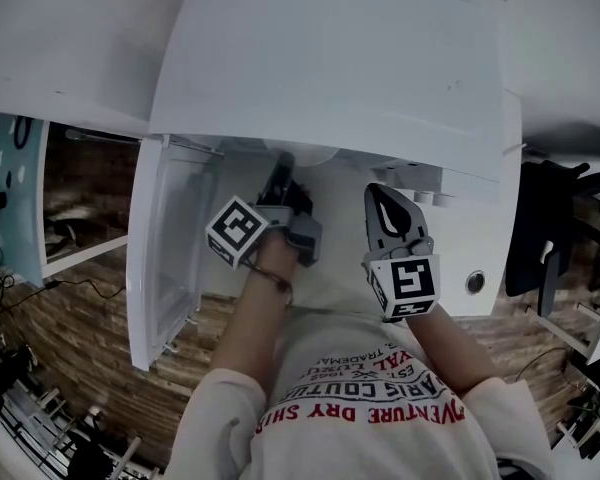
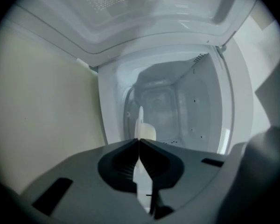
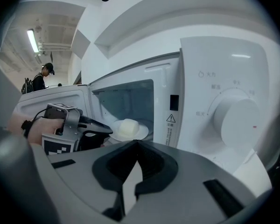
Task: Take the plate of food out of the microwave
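The microwave (image 3: 210, 69) stands with its door (image 1: 165, 258) swung wide to the left, so the cavity is open to the front. The plate (image 3: 143, 133) is inside the cavity, low down and toward its right side, close to the front opening and just beside the panel that carries the round dial (image 3: 235, 115). A pale lump of food (image 3: 127, 128) lies in the middle of the plate.

The left tool (image 2: 139, 140) reaches into the cavity from the door side. Its jaws are pinched on the near rim of the plate, whose thin white edge runs straight through the narrow slit between them, with the food showing just past the tips.

The right tool (image 3: 137, 143) is outside the microwave, in front of the panel. Its jaws are pressed together at the tips with nothing between them.

Far off to the left, past the door, a person (image 3: 43, 76) stands in the room.
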Demonstrator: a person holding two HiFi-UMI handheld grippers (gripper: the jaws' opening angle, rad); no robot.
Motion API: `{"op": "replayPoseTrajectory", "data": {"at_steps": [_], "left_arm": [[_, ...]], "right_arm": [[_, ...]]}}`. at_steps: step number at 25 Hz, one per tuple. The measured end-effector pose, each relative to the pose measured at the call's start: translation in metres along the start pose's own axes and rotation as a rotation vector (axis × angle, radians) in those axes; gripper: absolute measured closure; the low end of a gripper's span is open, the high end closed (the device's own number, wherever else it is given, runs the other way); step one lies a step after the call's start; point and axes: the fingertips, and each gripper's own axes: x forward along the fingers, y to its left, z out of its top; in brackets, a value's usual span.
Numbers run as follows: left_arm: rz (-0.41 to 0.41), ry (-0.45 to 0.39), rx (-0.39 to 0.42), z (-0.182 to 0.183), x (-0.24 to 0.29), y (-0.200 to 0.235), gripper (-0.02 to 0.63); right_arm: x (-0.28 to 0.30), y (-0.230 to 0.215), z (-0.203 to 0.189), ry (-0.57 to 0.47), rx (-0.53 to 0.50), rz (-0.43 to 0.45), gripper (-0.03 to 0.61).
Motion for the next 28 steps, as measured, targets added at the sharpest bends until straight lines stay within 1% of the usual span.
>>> {"op": "replayPoseTrajectory", "data": {"at_steps": [5,10,13,17,24,28], "left_arm": [[-0.028,0.004,-0.039,-0.003,-0.011,-0.001,0.600],[-0.057,0.016,-0.041,-0.006,-0.034,-0.006,0.600],[-0.090,0.024,-0.042,-0.008,-0.053,-0.011,0.600],[-0.149,0.033,-0.048,-0.013,-0.082,-0.030,0.600],[-0.196,0.049,-0.064,-0.025,-0.137,-0.052,0.600],[-0.238,0.054,-0.065,-0.029,-0.163,-0.072,0.600]], "right_arm": [[-0.006,0.004,0.000,-0.003,-0.007,-0.001,0.575],[-0.016,0.007,0.005,-0.023,-0.017,-0.015,0.575],[-0.024,0.011,0.008,-0.035,-0.023,-0.020,0.575],[-0.038,0.021,0.009,-0.054,-0.032,-0.027,0.575],[-0.069,0.038,0.014,-0.100,-0.032,-0.038,0.575],[-0.085,0.046,0.026,-0.148,-0.026,-0.045,0.575]]}}
